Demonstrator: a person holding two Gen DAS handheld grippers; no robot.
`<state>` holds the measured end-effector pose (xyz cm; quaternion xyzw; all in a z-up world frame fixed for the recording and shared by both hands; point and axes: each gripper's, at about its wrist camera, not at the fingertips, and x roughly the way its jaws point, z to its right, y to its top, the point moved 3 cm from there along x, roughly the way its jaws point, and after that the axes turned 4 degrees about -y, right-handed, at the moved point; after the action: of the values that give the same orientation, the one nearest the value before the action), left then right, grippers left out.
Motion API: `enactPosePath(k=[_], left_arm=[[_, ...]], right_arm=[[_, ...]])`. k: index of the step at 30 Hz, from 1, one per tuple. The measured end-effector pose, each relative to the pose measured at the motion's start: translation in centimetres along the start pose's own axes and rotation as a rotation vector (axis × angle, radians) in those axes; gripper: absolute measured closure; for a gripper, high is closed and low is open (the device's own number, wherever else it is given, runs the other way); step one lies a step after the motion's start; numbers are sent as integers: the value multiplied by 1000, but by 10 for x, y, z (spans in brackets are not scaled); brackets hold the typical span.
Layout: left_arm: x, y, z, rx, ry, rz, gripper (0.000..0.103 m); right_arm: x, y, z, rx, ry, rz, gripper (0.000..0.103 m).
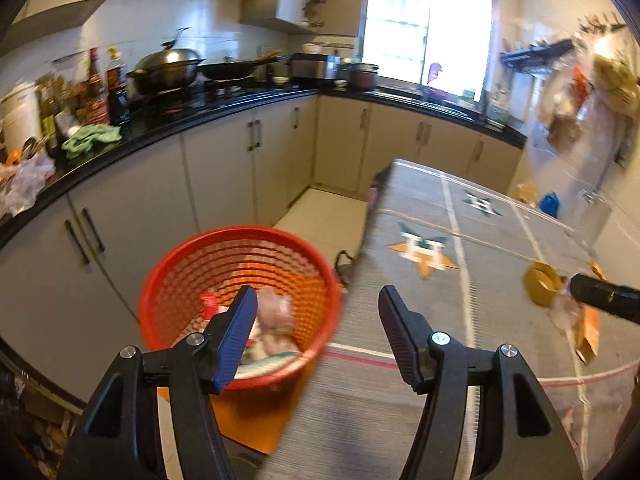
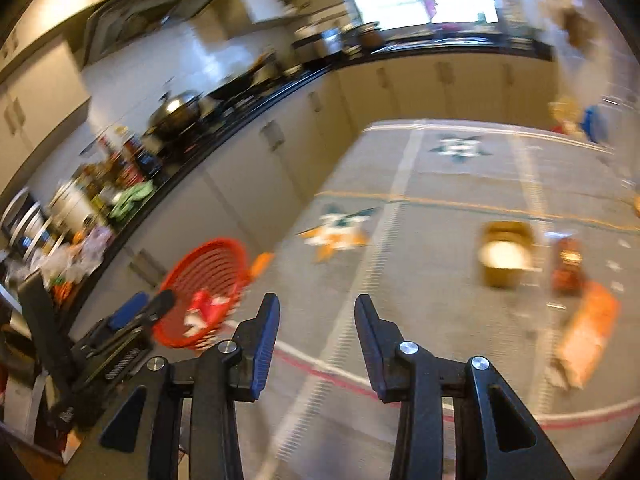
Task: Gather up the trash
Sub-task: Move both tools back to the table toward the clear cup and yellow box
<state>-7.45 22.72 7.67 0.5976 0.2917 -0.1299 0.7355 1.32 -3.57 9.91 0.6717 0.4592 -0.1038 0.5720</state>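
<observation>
A red mesh basket (image 1: 188, 280) stands on the floor by the table's left edge, with crumpled wrappers (image 1: 276, 316) and red packaging inside; it also shows as the red basket (image 2: 208, 276) in the blurred right wrist view. My left gripper (image 1: 318, 302) is open and empty, straddling the basket rim and the table edge. My right gripper (image 2: 316, 308) is open and empty over the grey tablecloth (image 2: 420, 280). On the table lie a yellow-brown cup (image 2: 504, 256), a dark orange packet (image 2: 566, 266) and an orange wrapper (image 2: 588, 332). The yellow cup (image 1: 542, 282) and orange wrapper (image 1: 588, 328) sit right of my left gripper.
A black countertop (image 1: 168, 128) with a wok, bottles and a green cloth (image 1: 92, 140) runs along the left and back, above beige cabinets (image 1: 224, 168). A bright window (image 1: 428, 32) is behind. Bags hang on the right wall (image 1: 580, 92). An orange floor mat (image 1: 256, 412) lies under the basket.
</observation>
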Motion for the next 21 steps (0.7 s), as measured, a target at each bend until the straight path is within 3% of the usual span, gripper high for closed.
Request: enactPosePath(k=[6, 10, 15, 21], left_arm=[[-6, -3, 46, 80, -75, -26, 40], [-2, -7, 67, 102, -112, -60, 39], [5, -10, 92, 135, -136, -102, 39], [7, -14, 123, 195, -160, -132, 39]], right_arm=[[-43, 2, 90, 98, -110, 66, 60], [-47, 9, 141, 131, -185, 81, 60], [-25, 17, 171, 116, -205, 41, 62], [7, 10, 176, 72, -153, -12, 76]])
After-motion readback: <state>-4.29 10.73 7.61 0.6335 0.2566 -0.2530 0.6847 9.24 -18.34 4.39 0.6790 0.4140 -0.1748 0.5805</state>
